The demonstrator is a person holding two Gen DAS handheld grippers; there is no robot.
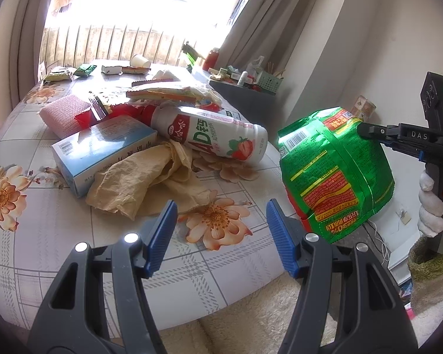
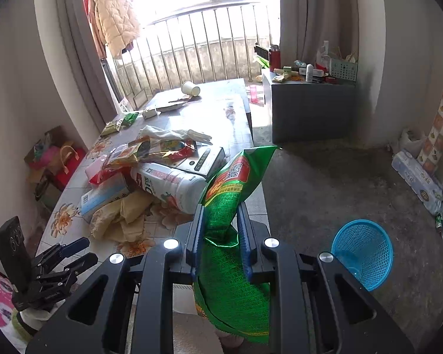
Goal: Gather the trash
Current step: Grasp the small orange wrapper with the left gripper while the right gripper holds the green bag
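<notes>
A bright window with a railing and grey curtains fills the top of both views, and below it a flowered surface (image 1: 59,206) spreads across the left and centre. At the far left of the right wrist view, the left gripper (image 2: 79,250) reaches in from the lower left corner, its fingers standing apart with nothing between them; the left wrist view shows the same wide gap above a printed flower.

Left of centre in the left wrist view, a pale blue box (image 1: 103,153) lies with a crumpled tan paper (image 1: 144,180) against its lower side. Just right of these, a white strawberry-drink bottle (image 1: 212,135) lies on its side, with a heap of snack wrappers (image 1: 162,93) behind it.

Further right, a green snack bag (image 1: 333,174) hangs clear of the surface, off its right edge. The right gripper (image 1: 366,131) pinches the bag's top edge; in its own view the fingers (image 2: 198,236) are narrow, clamped on the foil.

At the lower right of the right wrist view, a blue mesh basket (image 2: 366,250) lies tipped on the grey floor.
</notes>
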